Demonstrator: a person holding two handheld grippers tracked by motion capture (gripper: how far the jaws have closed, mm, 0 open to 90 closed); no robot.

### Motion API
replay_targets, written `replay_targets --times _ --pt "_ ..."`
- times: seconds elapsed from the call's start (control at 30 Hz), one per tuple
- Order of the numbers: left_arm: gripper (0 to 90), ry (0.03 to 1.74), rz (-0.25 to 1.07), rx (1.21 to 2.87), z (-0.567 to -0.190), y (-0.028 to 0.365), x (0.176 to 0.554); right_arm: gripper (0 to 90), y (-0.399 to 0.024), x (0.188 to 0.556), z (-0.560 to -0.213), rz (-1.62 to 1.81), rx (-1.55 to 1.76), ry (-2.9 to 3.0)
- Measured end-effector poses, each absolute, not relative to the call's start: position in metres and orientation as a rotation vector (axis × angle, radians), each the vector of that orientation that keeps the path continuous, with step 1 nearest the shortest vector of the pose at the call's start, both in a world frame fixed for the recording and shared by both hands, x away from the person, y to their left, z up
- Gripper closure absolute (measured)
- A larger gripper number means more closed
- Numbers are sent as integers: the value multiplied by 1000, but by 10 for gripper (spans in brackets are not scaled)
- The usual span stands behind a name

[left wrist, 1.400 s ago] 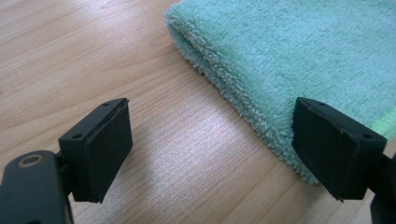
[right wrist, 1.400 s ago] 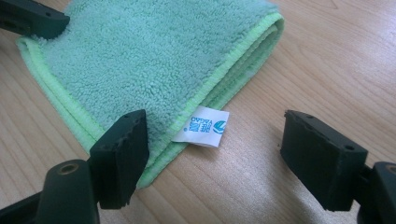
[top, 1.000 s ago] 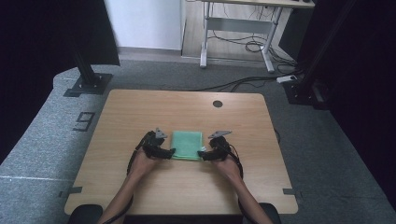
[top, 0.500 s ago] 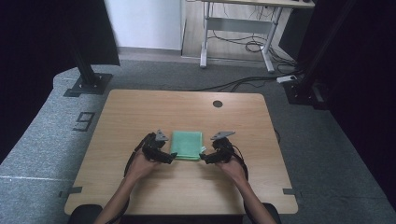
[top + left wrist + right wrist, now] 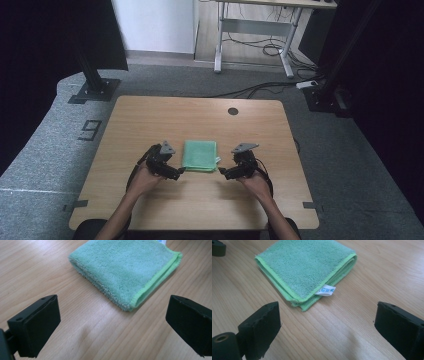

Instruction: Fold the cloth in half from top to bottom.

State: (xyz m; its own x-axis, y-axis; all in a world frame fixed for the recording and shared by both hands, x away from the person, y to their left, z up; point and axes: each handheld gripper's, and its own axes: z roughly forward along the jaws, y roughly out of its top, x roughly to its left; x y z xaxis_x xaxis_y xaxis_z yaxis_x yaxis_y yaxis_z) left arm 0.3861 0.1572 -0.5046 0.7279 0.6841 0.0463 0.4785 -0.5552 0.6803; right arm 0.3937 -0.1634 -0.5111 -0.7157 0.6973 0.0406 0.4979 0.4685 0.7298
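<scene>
Both grippers have drawn back from the folded green microfibre cloth (image 5: 200, 155). The left gripper (image 5: 180, 171), earlier touching the cloth's left edge, now sits just off its near left corner; the right gripper (image 5: 221, 172) now sits just off its near right corner. Both sets of jaws have just been opening, with nothing between them.

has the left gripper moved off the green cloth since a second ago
Yes. In the high view the left gripper has drawn back from the green cloth's left edge toward the table's near side, its jaws having just been opening with nothing between them.
</scene>
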Motion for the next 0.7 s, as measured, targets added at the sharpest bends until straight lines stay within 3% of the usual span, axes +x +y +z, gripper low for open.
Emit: replay_targets --times 0.7 --pt "0 923 447 2213 -501 206 355 6 -195 366 -503 1086 1029 2395"
